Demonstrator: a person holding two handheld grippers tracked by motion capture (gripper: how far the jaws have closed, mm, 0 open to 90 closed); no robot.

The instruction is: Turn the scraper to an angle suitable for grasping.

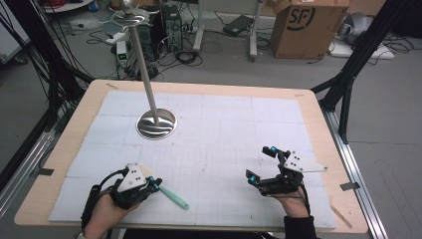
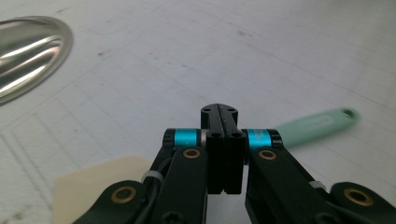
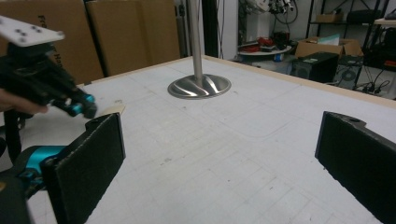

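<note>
Jaws of left gripper pressed together on a green-handled spatula; long axis level, handle pointing toward table centre-right, cream blade behind. Right gripper: jaws spread, empty.

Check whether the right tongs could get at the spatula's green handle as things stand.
Probably yes. The right tongs stand open, and bare mat lies between them and the green handle. The left tongs are shut on the spatula near its blade, so the handle's far end is free.
</note>
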